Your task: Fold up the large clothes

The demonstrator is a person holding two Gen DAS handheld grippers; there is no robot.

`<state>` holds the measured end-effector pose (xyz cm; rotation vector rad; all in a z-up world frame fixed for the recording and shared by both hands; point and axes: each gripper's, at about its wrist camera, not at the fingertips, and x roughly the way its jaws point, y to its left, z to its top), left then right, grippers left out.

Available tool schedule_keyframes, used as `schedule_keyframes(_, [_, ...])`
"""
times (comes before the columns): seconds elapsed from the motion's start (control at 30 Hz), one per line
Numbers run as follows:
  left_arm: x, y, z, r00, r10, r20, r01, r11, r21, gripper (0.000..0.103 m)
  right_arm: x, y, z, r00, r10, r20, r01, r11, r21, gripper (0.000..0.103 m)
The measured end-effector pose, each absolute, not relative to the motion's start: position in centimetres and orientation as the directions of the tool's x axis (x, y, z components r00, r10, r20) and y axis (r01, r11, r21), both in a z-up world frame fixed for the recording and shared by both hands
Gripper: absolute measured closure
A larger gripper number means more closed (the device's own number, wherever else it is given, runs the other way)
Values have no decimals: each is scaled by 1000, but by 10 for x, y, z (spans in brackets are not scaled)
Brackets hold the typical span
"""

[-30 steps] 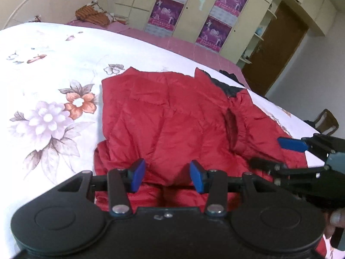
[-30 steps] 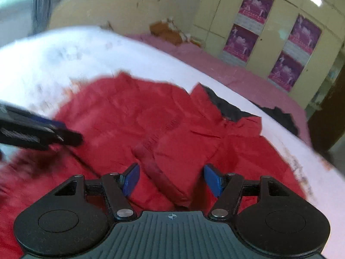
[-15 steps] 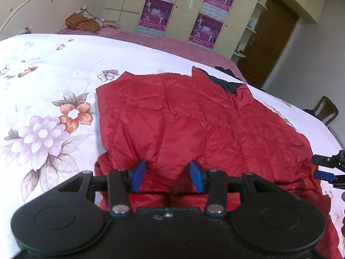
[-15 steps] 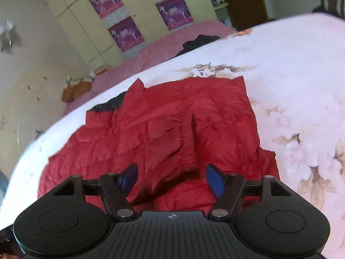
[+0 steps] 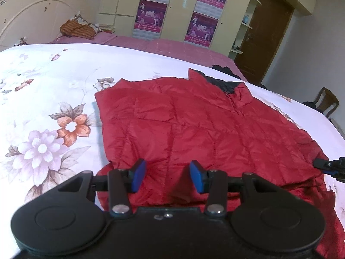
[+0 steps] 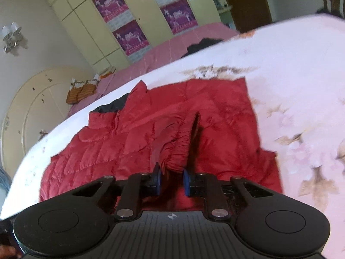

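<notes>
A red quilted jacket (image 5: 194, 125) with a black collar lining lies spread on the floral bedsheet (image 5: 43, 86). My left gripper (image 5: 166, 176) is open and empty, hovering over the jacket's near hem. In the right wrist view the jacket (image 6: 226, 108) lies across the bed, and my right gripper (image 6: 171, 181) is shut on its gathered sleeve cuff (image 6: 179, 151), lifting the sleeve off the body. The right gripper's tips also show at the right edge of the left wrist view (image 5: 330, 166).
A pink bed (image 5: 163, 47) with a striped pillow (image 5: 77, 29) lies behind. A wardrobe with posters (image 5: 176, 10), a brown door (image 5: 265, 36) and a wooden chair (image 5: 325, 102) stand beyond. A dark garment (image 5: 224, 69) lies at the far bed edge.
My right gripper swung from the jacket's middle to its right side, then closed on the sleeve cuff and raised it. My left gripper stayed open over the hem.
</notes>
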<state>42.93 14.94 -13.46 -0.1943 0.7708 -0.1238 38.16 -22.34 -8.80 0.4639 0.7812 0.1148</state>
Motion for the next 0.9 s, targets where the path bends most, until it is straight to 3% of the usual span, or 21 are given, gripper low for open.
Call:
schedule_keyframes(0.33, [438, 146, -141, 689, -172, -704, 52, 981, -188, 58, 395, -221, -104, 668, 252, -700, 55, 921, 385, 83])
schedule_keyframes(0.37, [437, 146, -138, 688, -168, -706, 49, 981, -185, 57, 395, -222, -102, 668, 247, -702, 55, 924, 378, 70])
schedule_keyframes(0.4, [436, 147, -133, 692, -158, -704, 44, 983, -178, 49, 393, -223, -96, 678, 206, -705, 71, 937, 343, 54])
schedule_keyframes(0.43, [434, 149, -128, 706, -152, -692, 42, 984, -173, 43, 386, -226, -86, 717, 144, -682, 89, 951, 295, 22])
schedule_keyframes(0.47, [432, 150, -122, 727, -146, -671, 42, 985, -169, 36, 381, -229, -78, 755, 135, -642, 73, 956, 286, 20])
schedule_keyframes(0.5, [433, 151, -119, 736, -149, -660, 47, 985, -169, 36, 382, -230, -72, 760, 152, -632, 49, 956, 290, 20])
schedule_keyframes(0.53, [438, 151, -118, 735, -155, -660, 57, 984, -168, 37, 388, -229, -69, 754, 158, -638, 36, 959, 280, 28])
schedule_keyframes(0.57, [447, 149, -118, 730, -165, -664, 73, 984, -165, 40, 394, -225, -68, 746, 169, -644, 14, 963, 268, 55])
schedule_keyframes(0.63, [463, 142, -120, 722, -175, -670, 98, 984, -151, 44, 414, -213, -69, 720, 205, -663, -36, 965, 259, 70])
schedule_keyframes(0.77, [498, 131, -127, 706, -173, -687, 124, 985, -120, 45, 449, -182, -84, 695, 231, -681, -130, 972, 197, 70])
schedule_keyframes(0.9, [525, 135, -148, 675, -172, -717, 137, 985, -107, 43, 475, -179, -116, 643, 148, -751, -87, 989, 121, 70])
